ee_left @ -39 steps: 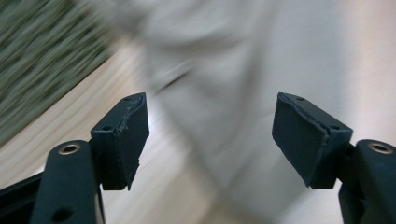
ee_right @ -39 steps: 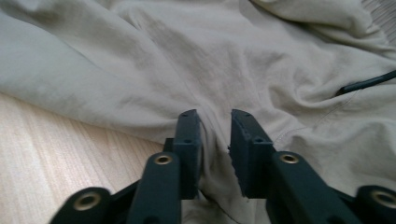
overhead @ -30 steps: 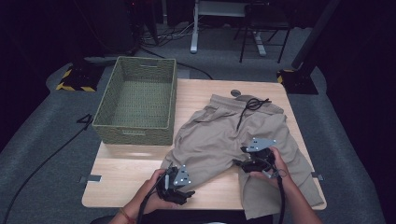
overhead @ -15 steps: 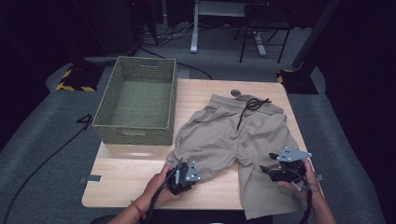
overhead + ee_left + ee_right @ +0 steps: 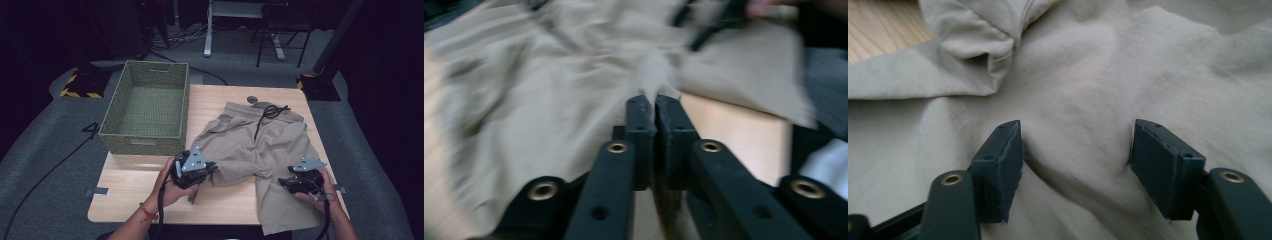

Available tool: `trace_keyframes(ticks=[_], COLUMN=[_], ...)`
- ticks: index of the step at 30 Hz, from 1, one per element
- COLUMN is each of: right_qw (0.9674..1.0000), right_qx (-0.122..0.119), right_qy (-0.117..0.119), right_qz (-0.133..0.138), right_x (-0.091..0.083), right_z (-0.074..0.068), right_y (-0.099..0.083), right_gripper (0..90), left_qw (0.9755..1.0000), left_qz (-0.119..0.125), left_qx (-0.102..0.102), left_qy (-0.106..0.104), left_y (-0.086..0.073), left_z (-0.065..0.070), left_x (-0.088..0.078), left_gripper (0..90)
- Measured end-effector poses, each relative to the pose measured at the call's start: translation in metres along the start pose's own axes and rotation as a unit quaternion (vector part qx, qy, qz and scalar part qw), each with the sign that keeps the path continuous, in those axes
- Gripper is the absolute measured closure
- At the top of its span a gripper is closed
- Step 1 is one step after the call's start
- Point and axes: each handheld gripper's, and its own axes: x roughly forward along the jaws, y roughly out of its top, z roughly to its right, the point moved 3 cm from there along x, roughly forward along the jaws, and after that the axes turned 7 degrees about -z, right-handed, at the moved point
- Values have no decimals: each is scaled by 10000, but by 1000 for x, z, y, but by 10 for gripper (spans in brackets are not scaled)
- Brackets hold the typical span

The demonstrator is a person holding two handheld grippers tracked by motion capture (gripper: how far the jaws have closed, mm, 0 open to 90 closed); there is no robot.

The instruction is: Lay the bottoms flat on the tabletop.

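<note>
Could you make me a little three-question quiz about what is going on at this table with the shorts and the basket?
1. True or false: the woven basket has clothing in it.
2. Which gripper has its jaws closed on the fabric of the beige shorts: A) the left gripper, B) the right gripper?
3. What dark thing lies looped at the waistband of the shorts?

Key
1. False: only its woven bottom shows.
2. A. Its jaws have just closed on a fold of cloth; the right gripper's jaws stand apart, with the fabric between them.
3. The black drawstring.
</note>
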Motion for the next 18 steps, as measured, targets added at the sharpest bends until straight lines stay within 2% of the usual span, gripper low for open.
trace_keyframes(ticks=[1,2,3,5,6,9,10,11,12,13,14,15,16,17,18], right_qw=[10000,10000,9999,9999,9998,9999,9997,9997,9986,9986,9977,9952,9952,9921,9906], right_qx=[0,58,95,133,168,130,104,104,135,135,96,-101,-101,-350,-527], right_qy=[0,28,44,55,58,-69,-41,-41,80,80,147,326,326,604,723], right_qz=[0,20,32,39,36,31,203,203,512,512,656,915,915,1045,1036], right_x=[0,0,1,1,1,0,-5,-5,-15,-15,-20,-28,-28,-30,-27], right_z=[0,2,3,4,5,4,0,0,-7,-7,-13,-28,-28,-48,-59], right_y=[0,-1,-1,-1,-2,-1,3,3,11,11,16,28,28,40,47], right_gripper=[373,368,366,365,365,382,405,405,417,417,427,451,451,470,470], left_qw=[9998,9976,9976,9941,9929,9928,9934,9947,9956,9956,9955,9958,9962,9962,9960], left_qz=[-146,-433,-433,-752,-919,-961,-924,-830,-731,-731,-708,-668,-631,-626,-663], left_qx=[-2,-153,-153,-214,-238,-303,-309,-336,-408,-408,-439,-475,-524,-580,-583], left_qy=[167,526,526,749,716,644,605,509,415,415,442,398,299,196,132], left_y=[-4,-12,-12,-19,-25,-30,-31,-32,-36,-36,-39,-42,-45,-49,-53], left_z=[-6,-16,-16,-23,-28,-29,-29,-29,-28,-28,-27,-27,-25,-22,-19], left_x=[4,11,11,18,21,19,17,13,4,4,0,-4,-8,-10,-11], left_gripper=[812,711,680,662,614,588,514,514,437,411,411,331,331,305,276])
